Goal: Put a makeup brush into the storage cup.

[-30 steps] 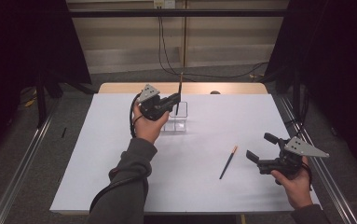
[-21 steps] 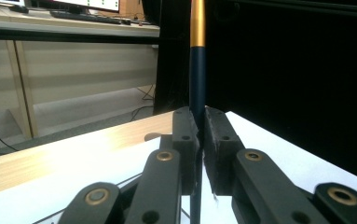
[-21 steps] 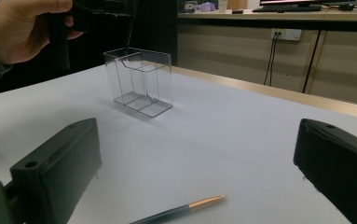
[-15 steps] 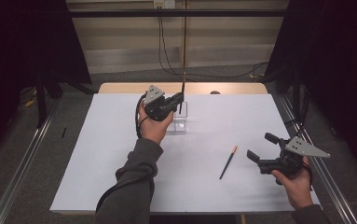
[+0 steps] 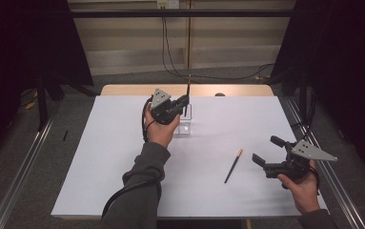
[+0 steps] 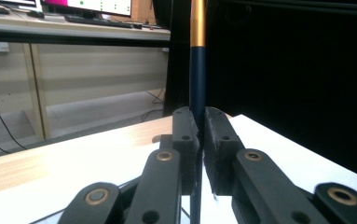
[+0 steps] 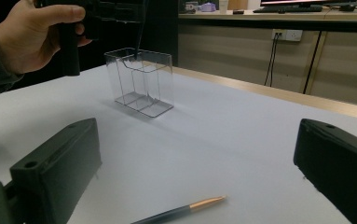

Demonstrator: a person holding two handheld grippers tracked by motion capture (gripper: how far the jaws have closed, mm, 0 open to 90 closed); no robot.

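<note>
White tabletop (image 5: 123,157): left tool (image 6: 198,135) clamps upright pen (image 6: 196,70); right tool (image 7: 195,172) gapes empty before clear holder (image 7: 141,81).

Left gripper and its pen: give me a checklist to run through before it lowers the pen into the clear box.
1. Left gripper has its jaws shut on the dark pen: ok.
2. The held pen stands upright, gold band up: ok.
3. The pen's lower tip sits inside a compartment of the clear box: cannot tell; in the right gripper view it hangs about at the rim.
4. The clear box stands upright on the white table: ok.
5. Right gripper is well away from the box, jaws open and holding nothing: ok.
6. The second pen lies flat on the table, ahead of the right gripper: ok.
</note>
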